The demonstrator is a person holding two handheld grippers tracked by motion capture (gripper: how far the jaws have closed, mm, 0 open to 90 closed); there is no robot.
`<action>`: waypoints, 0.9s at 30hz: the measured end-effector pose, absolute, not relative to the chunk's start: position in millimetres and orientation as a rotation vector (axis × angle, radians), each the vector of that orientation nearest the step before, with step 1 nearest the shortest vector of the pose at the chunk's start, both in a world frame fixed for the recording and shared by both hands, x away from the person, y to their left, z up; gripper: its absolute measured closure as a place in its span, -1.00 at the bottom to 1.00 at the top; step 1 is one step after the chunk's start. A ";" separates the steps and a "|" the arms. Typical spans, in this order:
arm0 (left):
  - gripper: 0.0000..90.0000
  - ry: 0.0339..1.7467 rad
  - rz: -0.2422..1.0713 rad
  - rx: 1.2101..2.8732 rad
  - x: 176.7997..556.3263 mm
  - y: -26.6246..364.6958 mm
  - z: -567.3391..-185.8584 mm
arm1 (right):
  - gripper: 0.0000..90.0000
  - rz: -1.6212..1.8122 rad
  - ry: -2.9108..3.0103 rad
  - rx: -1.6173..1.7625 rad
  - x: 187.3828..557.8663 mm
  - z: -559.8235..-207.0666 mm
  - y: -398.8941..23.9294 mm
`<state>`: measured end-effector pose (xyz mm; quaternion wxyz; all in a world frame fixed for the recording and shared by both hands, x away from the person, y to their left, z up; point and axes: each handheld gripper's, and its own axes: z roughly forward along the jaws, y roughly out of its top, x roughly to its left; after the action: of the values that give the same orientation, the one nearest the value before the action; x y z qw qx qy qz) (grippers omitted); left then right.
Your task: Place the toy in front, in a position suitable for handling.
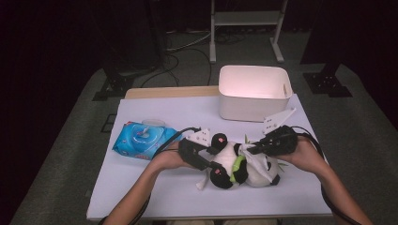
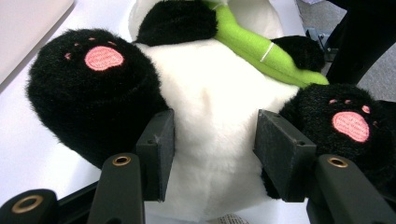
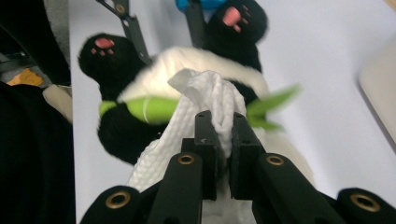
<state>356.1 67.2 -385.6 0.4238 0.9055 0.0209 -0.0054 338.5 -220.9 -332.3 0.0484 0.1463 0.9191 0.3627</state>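
Panda plush (image 1: 234,164) lies on its back near the front middle of the white surface (image 1: 155,197), seen from the high view, feet toward the person's left. Left gripper (image 1: 206,157) comes in at the foot end, right gripper (image 1: 251,149) at the head end, with a white wipe (image 1: 256,161) draped over the toy's chest. Blue pack of wet wipes (image 1: 141,139) rests on the surface just beyond the left hand. White plastic bin (image 1: 253,93) stands at the far edge, well apart from the toy.

Left gripper view: fingers (image 2: 159,156) about half open, pressed into the panda's white belly (image 2: 212,121) from both sides, between the two black feet with pink paw pads. Green bamboo stalk (image 2: 252,44) runs across the body farther up. Toy held in that clamp.

Right gripper view: right gripper (image 3: 223,154) fingers nearly closed, pinching a fold of the white textured wipe (image 3: 210,93), which bunches above the pads and hangs down over the panda (image 3: 154,79). Bamboo stalk (image 3: 154,108) crosses beneath the wipe. Beyond the feet, the black arms of the other gripper (image 3: 133,30) show, and a corner of the bin (image 3: 378,88) shows at the right edge.
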 end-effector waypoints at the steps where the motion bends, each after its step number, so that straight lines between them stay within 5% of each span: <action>1: 0.06 0.049 -0.013 2.268 356.3 67.2 -385.5 | 0.86 1.102 2.796 0.459 338.6 -332.5 -225.2; 11: 0.05 0.032 0.000 2.313 356.9 64.4 -379.9 | 0.85 1.124 2.768 0.595 340.4 -342.9 -260.8; 27: 0.00 0.050 -0.058 2.335 360.0 66.8 -371.7 | 0.87 1.202 2.809 0.569 326.1 -362.6 -250.8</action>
<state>360.0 66.8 -371.7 0.3918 0.9196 0.0198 -0.0228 326.1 -250.8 -362.6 0.0168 0.1830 0.9038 0.3866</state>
